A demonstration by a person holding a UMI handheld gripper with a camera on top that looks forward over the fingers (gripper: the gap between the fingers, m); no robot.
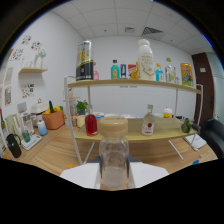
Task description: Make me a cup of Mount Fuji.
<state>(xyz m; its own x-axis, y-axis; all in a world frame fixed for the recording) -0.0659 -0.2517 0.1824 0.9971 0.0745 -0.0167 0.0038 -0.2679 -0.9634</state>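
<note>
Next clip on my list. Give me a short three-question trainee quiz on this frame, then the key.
1. True or false: the clear bottle with the tan cap stands between the gripper fingers.
2. Which sits on the top shelf? A) the red bottle B) the tall white bottle C) the orange pot
3. Fill in: the red bottle stands on the ____ shelf.

Key: 1 true. 2 B, the tall white bottle; the orange pot is on the table beside the rack. 3 lower.
</note>
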